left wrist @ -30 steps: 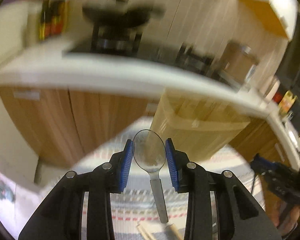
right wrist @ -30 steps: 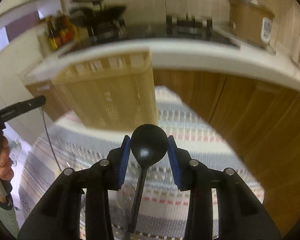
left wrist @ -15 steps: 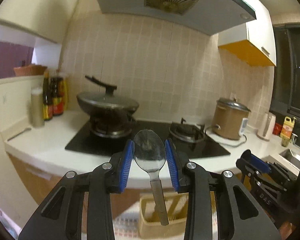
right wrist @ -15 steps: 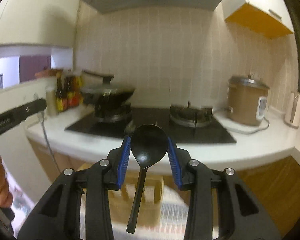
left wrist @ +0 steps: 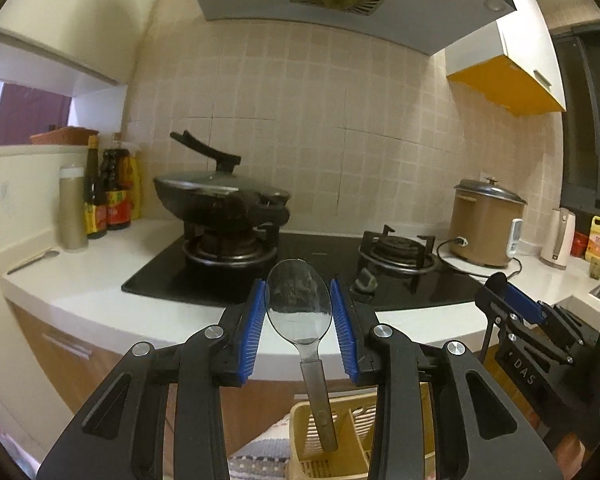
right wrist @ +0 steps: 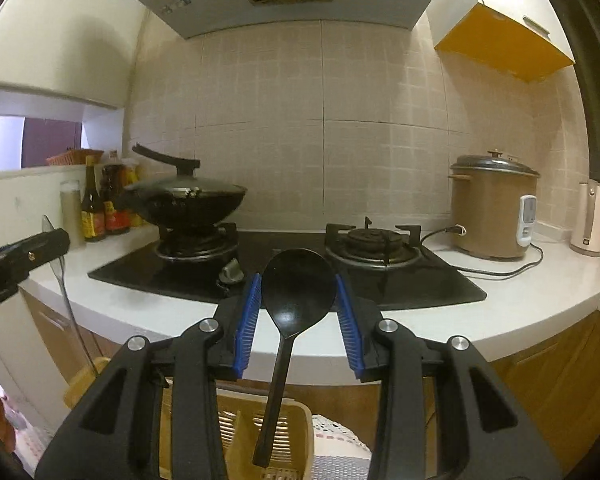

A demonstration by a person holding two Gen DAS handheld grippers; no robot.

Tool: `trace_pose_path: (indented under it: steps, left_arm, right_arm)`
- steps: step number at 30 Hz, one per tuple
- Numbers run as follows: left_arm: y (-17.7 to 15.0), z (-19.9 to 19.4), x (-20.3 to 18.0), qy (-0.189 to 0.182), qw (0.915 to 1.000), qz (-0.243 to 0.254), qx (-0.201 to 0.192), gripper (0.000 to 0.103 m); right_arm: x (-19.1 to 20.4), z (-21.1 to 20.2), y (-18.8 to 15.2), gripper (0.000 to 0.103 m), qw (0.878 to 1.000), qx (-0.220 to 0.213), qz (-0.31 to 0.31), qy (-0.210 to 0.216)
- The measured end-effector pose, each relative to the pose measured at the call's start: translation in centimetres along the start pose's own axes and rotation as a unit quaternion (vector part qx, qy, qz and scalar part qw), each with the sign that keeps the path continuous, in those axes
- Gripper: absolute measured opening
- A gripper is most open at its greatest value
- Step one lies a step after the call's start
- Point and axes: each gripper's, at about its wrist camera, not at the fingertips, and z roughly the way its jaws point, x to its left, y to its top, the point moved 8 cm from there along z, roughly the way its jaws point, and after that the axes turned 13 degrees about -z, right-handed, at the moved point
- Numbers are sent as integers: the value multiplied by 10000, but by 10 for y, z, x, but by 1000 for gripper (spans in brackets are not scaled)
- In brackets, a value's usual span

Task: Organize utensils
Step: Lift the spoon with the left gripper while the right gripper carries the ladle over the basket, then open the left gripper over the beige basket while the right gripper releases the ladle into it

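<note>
My left gripper (left wrist: 299, 322) is shut on a clear plastic spoon (left wrist: 299, 304), bowl up, its grey handle hanging down over a yellow slotted utensil basket (left wrist: 352, 432) below. My right gripper (right wrist: 298, 312) is shut on a black spoon (right wrist: 296, 284), bowl up, its handle hanging down over the same basket (right wrist: 236, 436). The right gripper shows at the right edge of the left wrist view (left wrist: 516, 312). The left gripper with its clear spoon shows at the left edge of the right wrist view (right wrist: 24, 256).
A white counter (left wrist: 100, 300) holds a black hob (right wrist: 420, 276), a lidded wok (left wrist: 220, 196), sauce bottles (left wrist: 108, 200), a brown rice cooker (right wrist: 488, 212) and a kettle (right wrist: 590, 220). Wooden cabinets (right wrist: 560, 368) stand below, a striped mat (left wrist: 260, 456) on the floor.
Both grippers have tilted up from the floor and basket to face the counter and hob. Each still holds its spoon. The basket has dropped to the bottom of both views.
</note>
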Motion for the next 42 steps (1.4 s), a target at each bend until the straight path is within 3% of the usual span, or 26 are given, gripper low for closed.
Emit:
trace_pose_path:
  steps: [11,13,14,15,21,30,32,35,38,42]
  left_arm:
    - [-23,0,8,-120,9992,-80,371,35]
    - [-26,-5,8,-174,9988,-81,455,45]
    - [-27,-7,8,-210,9985,-87,497,53]
    - [-27,-11,8,-220,9984,-87,521,53]
    - [-24,-37,18,-331,9964,-263,733,53]
    - [-31,-81,39,-754,9813,-705,1622,53]
    - [-43,-93,45,-877,9760,-708,1861,53]
    - [-69,-103,62,-741,9675,-821,2272,53]
    - [-104,-105,79,-649,9494,-1095,2872,53]
    - [-145,-101,89,-491,9298,-1188,3450,53]
  right_arm:
    - [8,-10,-21,35,9993,333,-151,115]
    - [6,-16,-23,42,9989,429,-102,167]
    - [5,-19,-23,54,9988,451,-67,200]
    - [3,-24,-23,57,9986,472,-27,247]
    - [2,-54,-16,57,9974,578,-40,424]
    - [2,-105,-27,57,9903,1164,185,729]
    - [3,-113,-41,57,9855,1469,214,816]
    - [10,-121,-73,57,9691,2149,334,1164]
    - [19,-123,-109,57,9445,2875,496,1513]
    - [31,-127,-150,57,9156,3523,621,1837]
